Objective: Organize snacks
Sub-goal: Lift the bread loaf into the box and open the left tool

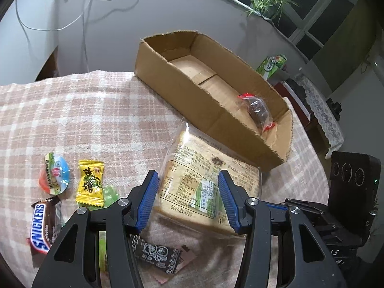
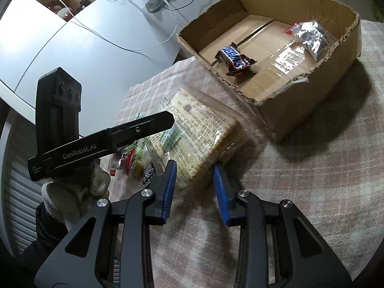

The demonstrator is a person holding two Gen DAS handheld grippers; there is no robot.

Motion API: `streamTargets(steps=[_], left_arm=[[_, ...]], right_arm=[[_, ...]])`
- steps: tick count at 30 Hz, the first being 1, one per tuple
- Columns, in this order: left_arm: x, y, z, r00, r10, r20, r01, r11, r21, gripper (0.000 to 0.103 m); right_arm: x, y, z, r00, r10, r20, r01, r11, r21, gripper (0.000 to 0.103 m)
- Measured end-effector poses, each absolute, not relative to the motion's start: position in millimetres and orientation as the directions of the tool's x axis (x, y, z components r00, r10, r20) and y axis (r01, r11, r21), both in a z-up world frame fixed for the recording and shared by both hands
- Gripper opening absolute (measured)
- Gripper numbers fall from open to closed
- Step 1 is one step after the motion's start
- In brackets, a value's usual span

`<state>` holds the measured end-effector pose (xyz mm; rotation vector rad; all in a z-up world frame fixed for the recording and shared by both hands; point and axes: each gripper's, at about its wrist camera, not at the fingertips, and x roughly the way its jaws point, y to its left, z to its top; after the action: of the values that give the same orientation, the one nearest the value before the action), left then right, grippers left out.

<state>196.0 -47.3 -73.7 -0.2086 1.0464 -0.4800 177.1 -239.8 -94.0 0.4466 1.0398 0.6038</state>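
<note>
A wrapped bread slice [image 1: 204, 180] lies on the plaid cloth beside a cardboard box [image 1: 168, 79]; it also shows in the right wrist view [image 2: 201, 132]. My left gripper [image 1: 188, 196] is open with its blue pads on either side of the bread's near end. My right gripper [image 2: 194, 187] is open at the bread's other corner. The box [image 2: 312, 110] holds a Snickers bar [image 2: 234, 58] and a clear packet with a dark snack [image 2: 309, 38], also in the left view [image 1: 258, 110]. Loose on the cloth: a Snickers [image 1: 42, 225], a yellow candy [image 1: 90, 183], a jelly cup [image 1: 55, 176], a dark sachet [image 1: 159, 254].
The plaid cloth [image 1: 84, 120] covers the table, whose far edge drops to a grey floor with cables [image 1: 84, 24]. A potted plant [image 1: 266, 0] stands at the back. The other gripper's body [image 1: 350, 192] is at the right; a gloved hand [image 2: 79, 187] holds the left one.
</note>
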Motion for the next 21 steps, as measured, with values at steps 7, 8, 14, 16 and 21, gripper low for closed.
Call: streamTargets(steps=[7,8,14,16,21], left_arm=[[187.6,-48.3,-52.7,0.453,-0.477,-0.754,0.295,0.878,-0.378,0.049],[187.4,-48.1,-49.1,0.459,-0.479,-0.748,0.297,0.877,-0.379,0.049],[189.9,-49.2,-26.1,0.503,-0.491,-0.711,0.306,0.871,-0.385,0.049],[192.0,-51.4,-22.9,0.511,-0.492,-0.705,0.305,0.87,-0.386,0.049],[199.8,-59.5,-15.5,0.522,-0.501,-0.691,0.321,0.865,-0.385,0.05]], right_arm=[[171.4,-241.0,-75.9,0.393,0.659,-0.642,-0.277,0.75,0.601,0.033],[171.1,-241.6,-70.4,0.401,0.659,-0.636,-0.285,0.75,0.597,0.033],[173.8,-243.4,-45.8,0.44,0.655,-0.614,-0.323,0.754,0.572,0.033],[175.0,-246.0,-40.8,0.448,0.658,-0.606,-0.33,0.751,0.572,0.033],[181.2,-253.9,-27.1,0.47,0.654,-0.592,-0.341,0.754,0.562,0.033]])
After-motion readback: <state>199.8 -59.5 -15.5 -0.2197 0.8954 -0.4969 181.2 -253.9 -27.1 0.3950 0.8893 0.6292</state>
